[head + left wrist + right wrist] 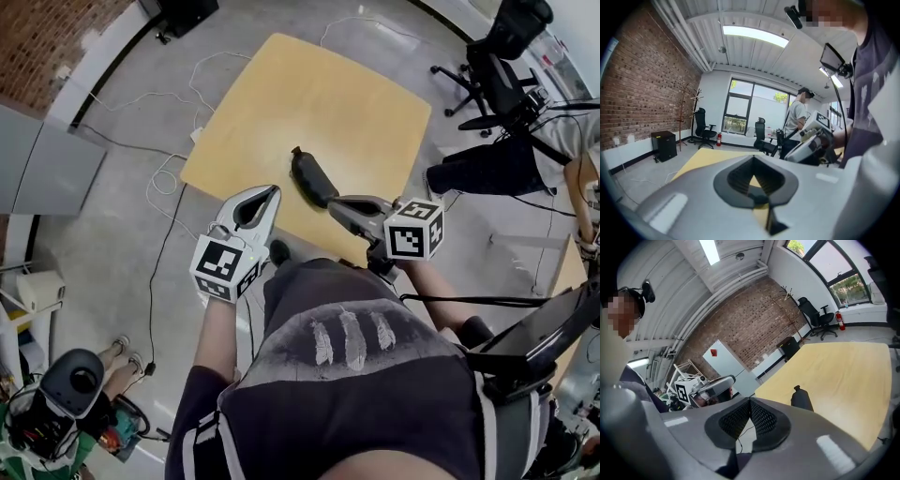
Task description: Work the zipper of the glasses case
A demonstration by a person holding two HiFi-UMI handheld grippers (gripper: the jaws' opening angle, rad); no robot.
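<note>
The black glasses case (313, 178) lies lengthwise near the front edge of the yellow table (309, 94). It also shows in the right gripper view as a dark rounded glasses case (801, 399) on the table (843, 371). My left gripper (273, 192) hangs at the table's front edge, left of the case, with its jaws shut and nothing between them. My right gripper (334, 206) points leftward just in front of the case's near end, also shut and empty. Neither touches the case. In their own views the left gripper (753, 158) and the right gripper (750, 401) show closed pads.
Cables (169, 173) trail over the grey floor left of the table. Black office chairs (497, 66) and a seated person (497, 164) are at the right. A grey cabinet (42, 169) stands at the left, and a brick wall (47, 37) runs behind it.
</note>
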